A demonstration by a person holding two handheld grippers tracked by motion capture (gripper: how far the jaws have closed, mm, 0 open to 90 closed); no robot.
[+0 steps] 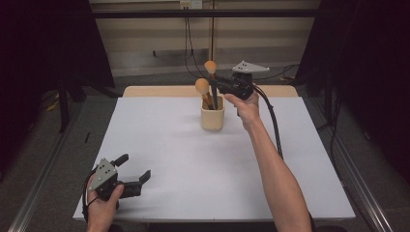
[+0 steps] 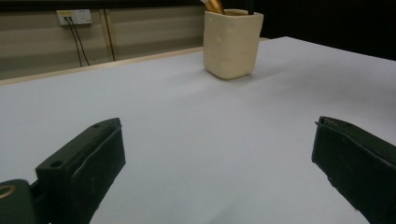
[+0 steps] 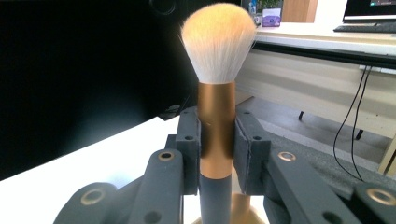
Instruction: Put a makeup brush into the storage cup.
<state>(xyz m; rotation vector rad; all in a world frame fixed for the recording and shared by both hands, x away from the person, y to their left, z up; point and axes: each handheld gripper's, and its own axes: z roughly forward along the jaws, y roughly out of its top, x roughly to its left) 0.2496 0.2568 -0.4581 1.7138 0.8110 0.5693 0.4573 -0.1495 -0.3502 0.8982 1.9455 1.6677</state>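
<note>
Overhead, the white table (image 1: pixel 193 183) takes up the middle of the frame, and a cream cup (image 1: pixel 212 113) stands in its upper centre. The right gripper (image 1: pixel 218 83), held by the right hand (image 1: pixel 246 107), sits just above and right of the cup, its jaws pinching a makeup brush (image 1: pixel 211 72) whose pale orange head rises at the top centre. A second brush (image 1: pixel 202 89) leans in the cup, its head just left of and below the first. At the lower left, the left hand (image 1: pixel 102 208) rests the left gripper (image 1: pixel 134 170) on the table, jaws spread wide with nothing between them.

In the left gripper view, the two black jaws stand far apart at the bottom corners, bare table between them. The cup (image 2: pixel 232 42) stands at the upper centre, a copper ferrule (image 2: pixel 215 5) poking from its mouth.

In the right gripper view, the jaws press on the copper ferrule of the brush (image 3: pixel 216 88) at centre frame. Its fluffy head, white with peach tips, stands upright at the top centre, and the dark handle drops to the bottom edge.
</note>
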